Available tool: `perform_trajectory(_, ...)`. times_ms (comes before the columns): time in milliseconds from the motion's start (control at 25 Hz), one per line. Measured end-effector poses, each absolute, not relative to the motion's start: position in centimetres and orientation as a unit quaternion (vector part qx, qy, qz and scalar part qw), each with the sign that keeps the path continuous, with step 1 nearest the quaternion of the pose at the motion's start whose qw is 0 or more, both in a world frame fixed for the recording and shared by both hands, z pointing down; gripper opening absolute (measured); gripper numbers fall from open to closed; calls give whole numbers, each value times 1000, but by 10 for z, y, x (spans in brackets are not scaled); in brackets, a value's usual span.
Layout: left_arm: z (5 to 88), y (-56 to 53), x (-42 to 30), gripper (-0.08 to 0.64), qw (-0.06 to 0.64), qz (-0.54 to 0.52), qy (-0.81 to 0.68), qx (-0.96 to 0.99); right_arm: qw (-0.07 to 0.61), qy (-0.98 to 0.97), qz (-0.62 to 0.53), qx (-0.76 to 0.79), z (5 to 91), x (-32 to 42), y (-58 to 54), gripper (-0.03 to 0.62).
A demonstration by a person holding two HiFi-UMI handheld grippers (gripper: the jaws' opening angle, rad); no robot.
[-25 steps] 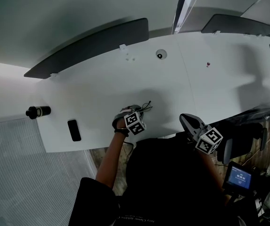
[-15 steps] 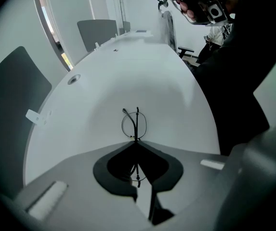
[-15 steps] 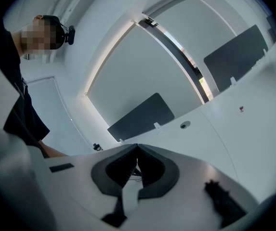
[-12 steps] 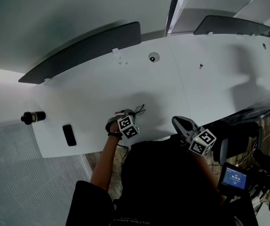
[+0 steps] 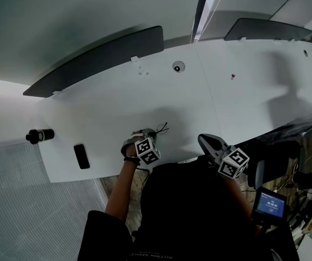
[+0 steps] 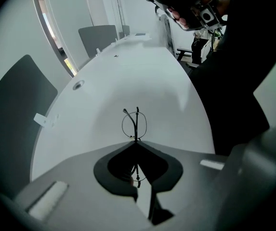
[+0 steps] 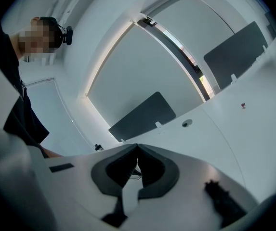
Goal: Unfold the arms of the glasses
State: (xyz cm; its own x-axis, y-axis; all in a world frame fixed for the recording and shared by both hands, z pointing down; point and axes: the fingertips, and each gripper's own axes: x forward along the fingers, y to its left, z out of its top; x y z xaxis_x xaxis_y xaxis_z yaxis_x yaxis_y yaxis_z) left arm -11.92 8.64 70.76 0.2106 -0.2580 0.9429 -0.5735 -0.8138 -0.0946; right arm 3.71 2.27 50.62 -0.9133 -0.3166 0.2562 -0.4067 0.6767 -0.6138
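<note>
— Where are the glasses (image 6: 134, 124)?
— Near the front edge of the bench (image 6: 142, 76), pinched in the left gripper (image 6: 136, 141). Its jaws are closed on the thin wire frame, and a lens ring pokes out past the tips.
— And the right gripper (image 7: 137, 147)?
— Jaws together, nothing between them. It's at the bench edge, apart from the glasses.

**Black wire on plain white**

The glasses (image 6: 137, 119) at the left gripper's (image 6: 136, 141) tip are thin black wire on a plain white table (image 6: 142, 76). The left gripper and the right gripper (image 7: 137, 148) are pale grey with black jaw hollows, and each bears a cube (image 5: 147, 151) of black-and-white square markers. Beyond them stand dark grey dividers (image 5: 96, 58). Left of the left gripper lie a black cylinder (image 5: 39, 135) and a flat black block (image 5: 81, 156). A screen (image 5: 268, 204) beside the right gripper glows blue.
</note>
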Motion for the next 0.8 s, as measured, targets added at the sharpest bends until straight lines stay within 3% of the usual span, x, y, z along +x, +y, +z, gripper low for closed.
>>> perform_trajectory(160,681,81,-119,12,173,515,-309,781,60,-913,353,196,507,35,23,8)
perform_trajectory(360,618,65,-106,12,237,376,-359,821,41,-918,359,161,500,28,25,8)
perform_trajectory(800,460,48,-52,12,295,82,-357,883,-157,-883,434,87,449,9,19,8)
